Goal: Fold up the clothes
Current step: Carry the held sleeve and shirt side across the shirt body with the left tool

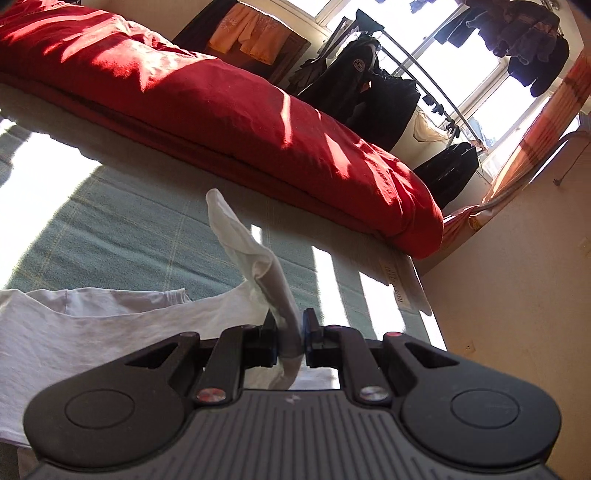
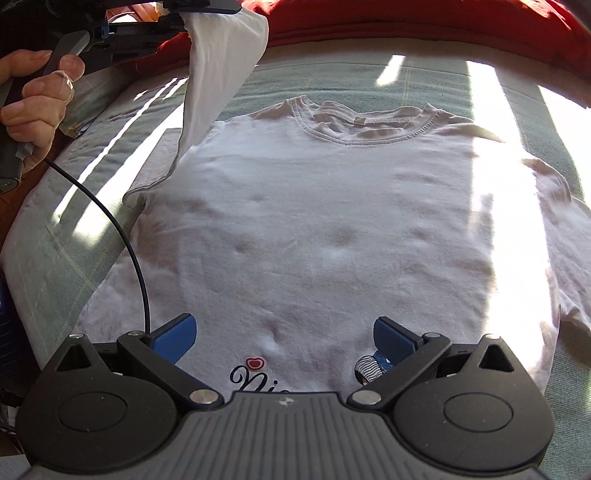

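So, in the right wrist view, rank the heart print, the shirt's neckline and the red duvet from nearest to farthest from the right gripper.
1. heart print: just ahead of the right gripper, near the bottom.
2. neckline: shirt's far end.
3. red duvet: beyond it, along the top.

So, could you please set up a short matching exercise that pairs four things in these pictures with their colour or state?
Things:
1. left hand-held gripper
2. right hand-held gripper
3. duvet
4. T-shirt

Descriptions:
A. red, bunched along the bed
B. open, empty
C. white, spread on the green blanket
D. shut on a sleeve

Pairs: 1-D, 2-B, 3-A, 4-C
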Available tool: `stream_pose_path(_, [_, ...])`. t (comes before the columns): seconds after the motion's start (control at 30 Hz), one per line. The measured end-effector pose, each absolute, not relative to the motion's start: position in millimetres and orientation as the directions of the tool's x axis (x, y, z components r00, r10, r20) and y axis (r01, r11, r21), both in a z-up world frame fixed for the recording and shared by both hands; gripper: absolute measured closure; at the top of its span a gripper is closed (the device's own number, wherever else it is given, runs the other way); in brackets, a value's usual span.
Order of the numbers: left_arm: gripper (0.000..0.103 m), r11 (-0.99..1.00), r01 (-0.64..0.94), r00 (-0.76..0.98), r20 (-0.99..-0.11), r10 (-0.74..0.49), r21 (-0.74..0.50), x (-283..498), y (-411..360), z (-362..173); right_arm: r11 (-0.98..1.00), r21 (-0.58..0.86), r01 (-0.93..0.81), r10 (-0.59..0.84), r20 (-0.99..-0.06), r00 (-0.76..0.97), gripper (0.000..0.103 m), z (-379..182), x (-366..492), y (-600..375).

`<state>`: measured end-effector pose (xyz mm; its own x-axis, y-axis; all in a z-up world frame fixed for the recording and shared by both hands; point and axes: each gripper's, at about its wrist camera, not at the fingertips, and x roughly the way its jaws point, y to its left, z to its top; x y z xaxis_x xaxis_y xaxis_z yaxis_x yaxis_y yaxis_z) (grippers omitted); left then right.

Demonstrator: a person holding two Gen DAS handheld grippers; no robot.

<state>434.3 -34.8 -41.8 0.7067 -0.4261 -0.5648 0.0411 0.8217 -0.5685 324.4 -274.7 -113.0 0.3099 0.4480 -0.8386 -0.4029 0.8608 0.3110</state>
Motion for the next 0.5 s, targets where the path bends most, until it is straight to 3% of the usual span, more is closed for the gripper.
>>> stream_pose_path(0.5, [0.092,0.841,0.134,0.622,-0.616,-0.483,-0.525,442.6,-116.4,-75.0,0.898,0.302,-0.32,0.409,-0.842,0.352,0.0,-114.3,314.2,-313.1])
